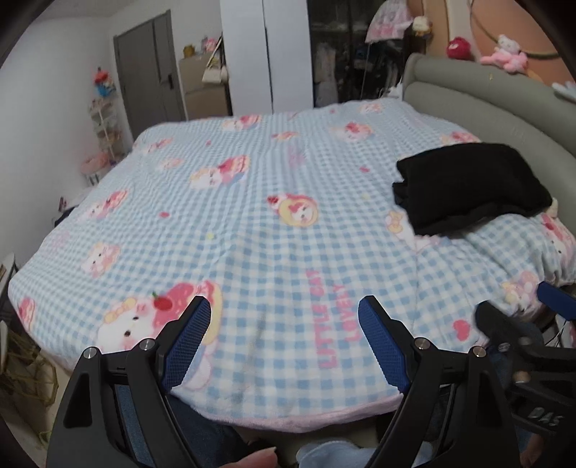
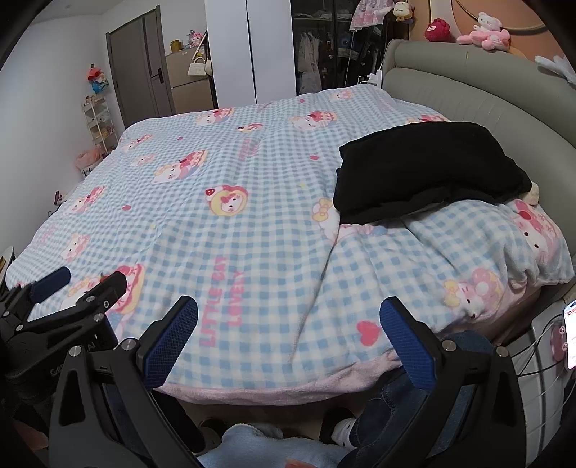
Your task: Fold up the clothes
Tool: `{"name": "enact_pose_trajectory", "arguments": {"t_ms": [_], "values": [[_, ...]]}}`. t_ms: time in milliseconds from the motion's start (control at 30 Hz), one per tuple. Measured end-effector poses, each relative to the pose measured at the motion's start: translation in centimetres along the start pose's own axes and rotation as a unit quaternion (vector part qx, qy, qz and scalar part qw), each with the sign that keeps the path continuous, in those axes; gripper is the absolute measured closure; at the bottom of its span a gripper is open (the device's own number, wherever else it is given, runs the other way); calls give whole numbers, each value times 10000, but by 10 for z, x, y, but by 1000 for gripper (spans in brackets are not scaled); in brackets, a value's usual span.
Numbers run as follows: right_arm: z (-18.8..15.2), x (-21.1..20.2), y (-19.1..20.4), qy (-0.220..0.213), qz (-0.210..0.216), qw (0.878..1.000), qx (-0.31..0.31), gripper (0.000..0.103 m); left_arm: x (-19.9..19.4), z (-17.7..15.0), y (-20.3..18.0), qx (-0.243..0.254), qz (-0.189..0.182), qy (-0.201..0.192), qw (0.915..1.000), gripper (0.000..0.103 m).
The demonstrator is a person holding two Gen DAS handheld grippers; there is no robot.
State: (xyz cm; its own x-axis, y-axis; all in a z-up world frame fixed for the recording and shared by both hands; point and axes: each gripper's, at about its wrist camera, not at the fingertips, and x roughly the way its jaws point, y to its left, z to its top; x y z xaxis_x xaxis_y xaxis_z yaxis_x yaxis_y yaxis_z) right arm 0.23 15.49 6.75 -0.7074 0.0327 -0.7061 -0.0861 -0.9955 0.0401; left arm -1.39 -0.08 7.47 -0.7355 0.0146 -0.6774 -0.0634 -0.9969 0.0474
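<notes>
A folded black garment lies on the right side of the bed, close to the grey headboard. My left gripper hangs open over the bed's near edge, with nothing between its blue pads. My right gripper is open too and holds nothing; it sits just right of the left one, which shows at the left edge of the right wrist view. Both stand well short of the black garment. A light blue cloth lies low in front, below the bed edge.
A blue checked blanket with cartoon cats covers the bed. A padded grey headboard curves along the right, with plush toys above it. Behind the bed are a wardrobe, a door and a small shelf. Jeans-clad legs are below.
</notes>
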Motion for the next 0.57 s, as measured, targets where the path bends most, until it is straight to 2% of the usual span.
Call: {"name": "enact_pose_trajectory", "arguments": {"t_ms": [567], "values": [[-3, 3, 14, 50, -64, 10000, 54, 1, 1, 3, 5, -62, -117, 126, 9998, 17]]}}
